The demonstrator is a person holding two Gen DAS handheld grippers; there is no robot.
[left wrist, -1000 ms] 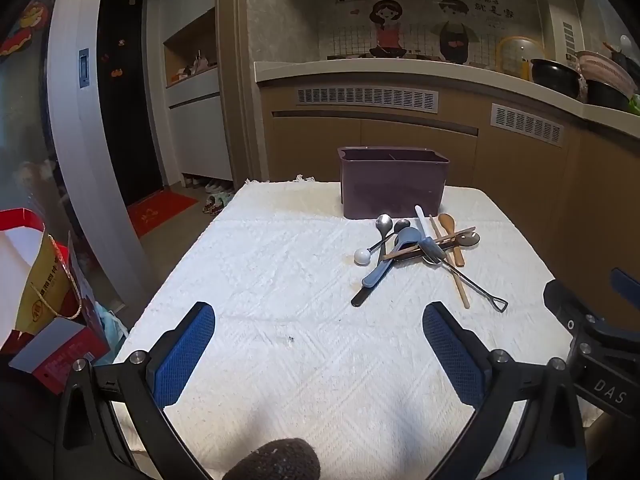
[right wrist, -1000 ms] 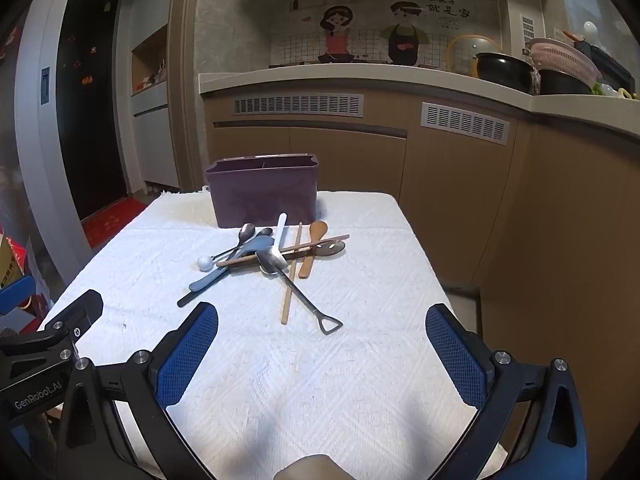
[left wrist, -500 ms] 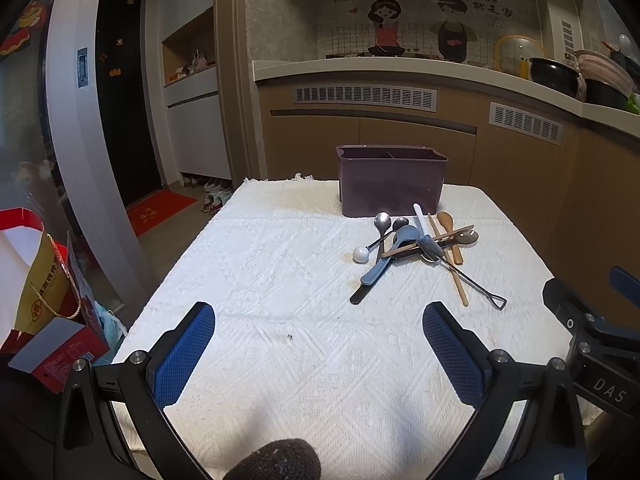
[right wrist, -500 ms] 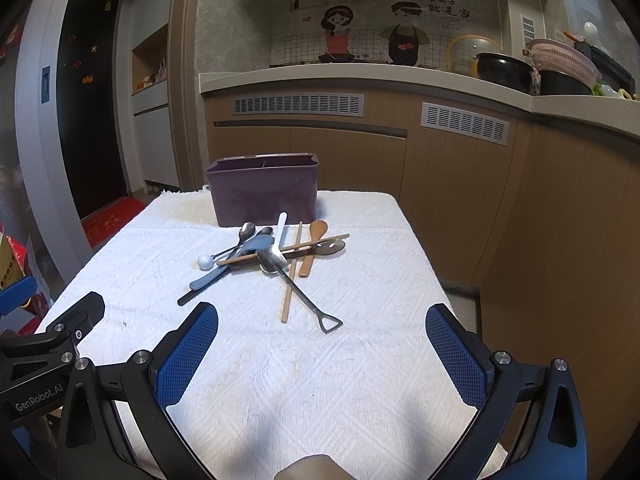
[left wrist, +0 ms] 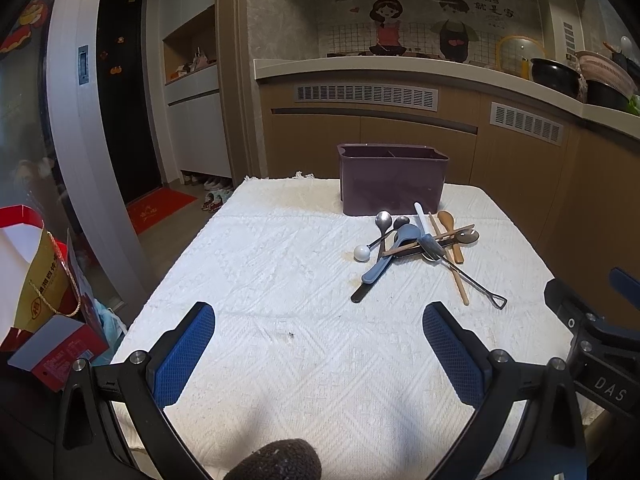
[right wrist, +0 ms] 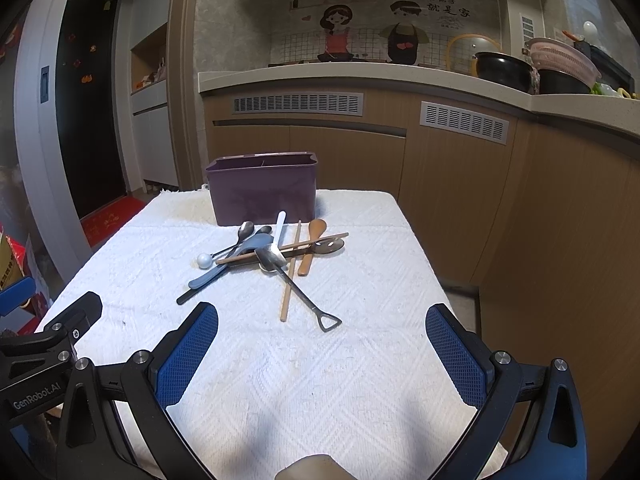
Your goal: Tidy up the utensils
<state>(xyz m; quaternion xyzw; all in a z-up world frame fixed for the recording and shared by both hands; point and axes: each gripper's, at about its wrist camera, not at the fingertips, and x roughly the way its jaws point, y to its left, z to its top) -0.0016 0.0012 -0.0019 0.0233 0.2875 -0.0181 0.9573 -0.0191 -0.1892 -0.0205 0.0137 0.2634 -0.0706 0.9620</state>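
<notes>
A pile of utensils (left wrist: 420,244) lies on the white tablecloth (left wrist: 280,280): metal spoons, a blue spoon, wooden chopsticks, a wooden spoon and a shovel-handled spoon (right wrist: 312,304). The pile also shows in the right wrist view (right wrist: 272,252). A purple divided utensil box (left wrist: 392,178) stands just behind it, also in the right wrist view (right wrist: 264,190). My left gripper (left wrist: 318,344) is open and empty, near the front of the table. My right gripper (right wrist: 322,348) is open and empty, short of the shovel-handled spoon.
Kitchen counter and wooden cabinets (right wrist: 360,148) stand behind and right of the table. Pots and a pink basket (right wrist: 560,64) sit on the counter. A red and yellow bag (left wrist: 36,280) stands on the floor at the left. The table's right edge (right wrist: 432,272) drops to the floor.
Both grippers have drifted slightly; the pile and box sit a touch higher in the views. Nothing was taken hold of.
</notes>
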